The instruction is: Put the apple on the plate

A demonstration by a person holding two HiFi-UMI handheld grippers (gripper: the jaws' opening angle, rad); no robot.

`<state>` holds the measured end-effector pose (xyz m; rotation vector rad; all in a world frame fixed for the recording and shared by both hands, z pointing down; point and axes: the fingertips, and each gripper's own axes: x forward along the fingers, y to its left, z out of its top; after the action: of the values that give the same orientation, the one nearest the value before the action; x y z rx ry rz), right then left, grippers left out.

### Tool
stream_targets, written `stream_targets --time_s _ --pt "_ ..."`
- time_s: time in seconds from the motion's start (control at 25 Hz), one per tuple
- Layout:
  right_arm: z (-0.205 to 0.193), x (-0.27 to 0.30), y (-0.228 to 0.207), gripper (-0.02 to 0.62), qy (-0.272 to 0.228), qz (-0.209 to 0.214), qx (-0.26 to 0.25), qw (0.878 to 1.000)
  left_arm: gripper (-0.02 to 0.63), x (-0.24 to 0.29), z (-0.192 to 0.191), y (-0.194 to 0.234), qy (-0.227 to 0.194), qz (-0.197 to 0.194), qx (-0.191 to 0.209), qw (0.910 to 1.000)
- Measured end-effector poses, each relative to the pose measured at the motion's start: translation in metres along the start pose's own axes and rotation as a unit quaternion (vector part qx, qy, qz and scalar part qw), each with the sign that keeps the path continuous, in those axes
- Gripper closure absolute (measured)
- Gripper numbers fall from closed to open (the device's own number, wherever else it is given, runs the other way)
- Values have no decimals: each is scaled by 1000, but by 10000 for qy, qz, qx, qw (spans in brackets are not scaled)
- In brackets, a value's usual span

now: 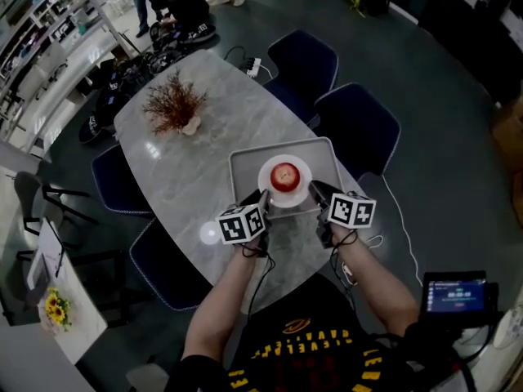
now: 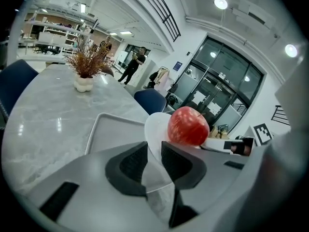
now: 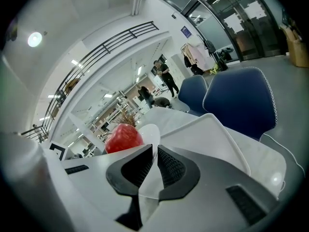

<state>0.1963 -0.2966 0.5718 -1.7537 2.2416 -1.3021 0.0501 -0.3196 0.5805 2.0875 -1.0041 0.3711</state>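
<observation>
Your left gripper and right gripper each clamp fingers on the plate rim; uneven tilt could roll the apple off.

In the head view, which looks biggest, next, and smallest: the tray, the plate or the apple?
Largest to smallest:
1. the grey rectangular tray
2. the white round plate, within the tray's outline
3. the red apple, on the plate
All three sit together, so nearness to the camera doesn't change the order.
</observation>
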Motion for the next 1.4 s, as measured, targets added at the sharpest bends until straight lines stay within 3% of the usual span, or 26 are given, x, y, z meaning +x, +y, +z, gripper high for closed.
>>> stream_targets --time_s 0.32,0.56,0.8,1.4 --pt "9 50 -45 554 341 -12 107 9994 515 59 2 23 209 211 -126 9995" --pt "-7 60 -45 554 655 -54 80 9978 514 59 -6 36 389 409 -153 9983" --pt "-7 117 -100 554 1048 -62 -14 9945 515 127 -12 66 674 653 -259 9952" --pt "-40 119 -90 554 1901 -268 -430 9805 515 111 -37 82 1343 705 -356 9878"
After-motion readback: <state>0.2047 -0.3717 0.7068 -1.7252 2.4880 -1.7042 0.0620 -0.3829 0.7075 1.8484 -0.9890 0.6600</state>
